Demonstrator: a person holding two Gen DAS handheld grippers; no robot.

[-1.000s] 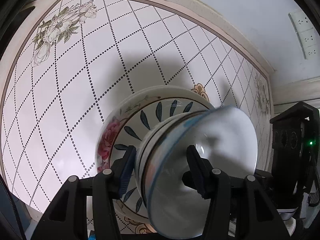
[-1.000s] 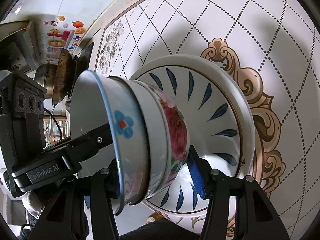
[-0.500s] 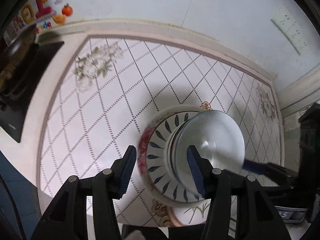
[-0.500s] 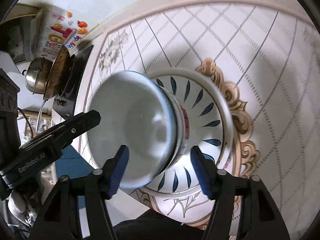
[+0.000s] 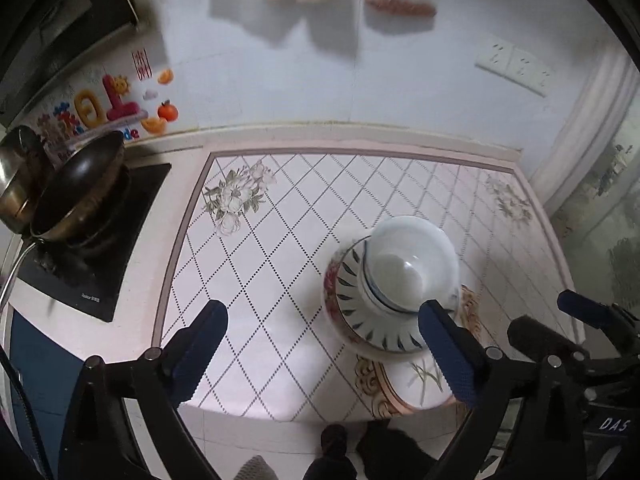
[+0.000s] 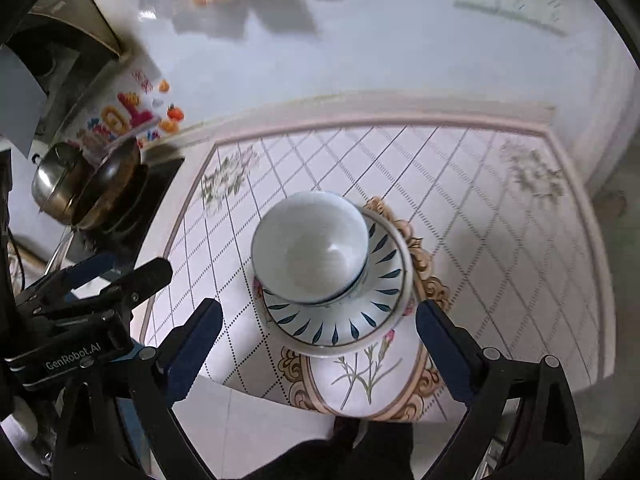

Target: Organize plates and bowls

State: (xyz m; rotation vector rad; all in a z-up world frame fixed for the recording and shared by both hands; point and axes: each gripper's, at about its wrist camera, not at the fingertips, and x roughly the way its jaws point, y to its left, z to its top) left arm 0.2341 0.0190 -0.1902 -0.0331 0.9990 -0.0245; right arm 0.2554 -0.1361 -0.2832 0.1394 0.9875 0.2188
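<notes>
A stack of white bowls sits in a wide bowl with blue leaf marks on the tiled counter; it also shows in the right wrist view, bowls in the leaf bowl. My left gripper is open and empty, raised well above the counter, left of the stack. My right gripper is open and empty, raised above the stack's near side. The right gripper shows at the left view's right edge; the left gripper shows at the right view's left.
A black hob with a dark wok and a steel pot lies at the left. The white wall with sockets is behind. The counter's front edge is near me.
Both grippers let go of the stacked bowls, opened wide and drew back and up from them. The stack now rests upright in the leaf bowl.
</notes>
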